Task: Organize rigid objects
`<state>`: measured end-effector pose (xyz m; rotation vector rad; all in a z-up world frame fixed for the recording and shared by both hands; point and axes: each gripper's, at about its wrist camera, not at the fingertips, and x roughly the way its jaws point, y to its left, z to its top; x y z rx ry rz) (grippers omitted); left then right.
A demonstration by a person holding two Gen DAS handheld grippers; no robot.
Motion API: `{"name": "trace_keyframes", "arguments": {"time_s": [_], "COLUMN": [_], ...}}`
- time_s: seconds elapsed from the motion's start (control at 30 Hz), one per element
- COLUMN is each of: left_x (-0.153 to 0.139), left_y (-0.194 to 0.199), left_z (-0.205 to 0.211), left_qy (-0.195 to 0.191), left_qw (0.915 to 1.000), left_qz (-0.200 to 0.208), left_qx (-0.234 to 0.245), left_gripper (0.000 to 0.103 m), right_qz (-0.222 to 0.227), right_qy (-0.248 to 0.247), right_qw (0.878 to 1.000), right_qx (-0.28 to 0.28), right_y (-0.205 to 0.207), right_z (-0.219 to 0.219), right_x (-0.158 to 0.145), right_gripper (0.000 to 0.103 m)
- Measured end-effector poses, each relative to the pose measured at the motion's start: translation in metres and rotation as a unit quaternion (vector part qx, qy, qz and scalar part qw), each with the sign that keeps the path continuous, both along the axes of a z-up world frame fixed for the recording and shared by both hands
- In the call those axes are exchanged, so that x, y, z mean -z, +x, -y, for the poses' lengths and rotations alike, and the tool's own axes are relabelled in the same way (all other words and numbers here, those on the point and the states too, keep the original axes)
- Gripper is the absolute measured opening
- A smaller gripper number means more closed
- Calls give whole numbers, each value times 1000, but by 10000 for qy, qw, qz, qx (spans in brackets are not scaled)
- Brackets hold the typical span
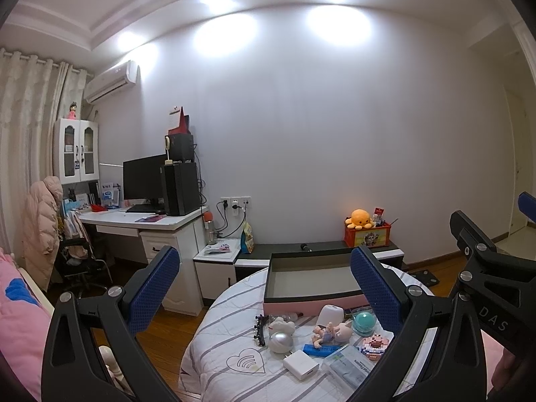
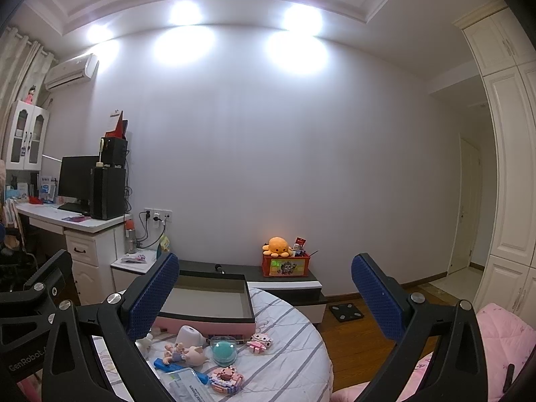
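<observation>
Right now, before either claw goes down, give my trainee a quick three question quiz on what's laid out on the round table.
1. True or false: the pink box already holds toys.
2. Which lies nearest the table's front edge in the left wrist view? A. white charger block B. teal ball C. black hair clip
3. Fill in: both the left claw and right claw are ____ and hold nothing.

Key: 1 false, its inside shows bare; 2 A; 3 open.
</observation>
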<state>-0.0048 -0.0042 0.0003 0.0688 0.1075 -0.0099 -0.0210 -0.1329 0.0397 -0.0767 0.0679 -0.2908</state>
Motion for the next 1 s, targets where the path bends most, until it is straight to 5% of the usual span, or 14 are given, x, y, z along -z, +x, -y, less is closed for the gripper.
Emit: {"name": "trace_keyframes", "arguments": {"time_s": [0.7, 1.0], "left_x": [1, 13], "left_y": [0, 22], "left_z": [0, 10], "left_qy": [-6, 87], "left_qw": [10000, 9988], "left_qz": [-16, -452], "left_qx": [10, 152], "left_gripper": [103, 103], "right_qz": [2, -374], "right_qy": [22, -56], "right_qw": [10000, 9991], "right_qx": [2, 192], "right_y": [1, 19], "right_z": [0, 6], "right_x": [-1, 10], "right_gripper": [103, 103]}}
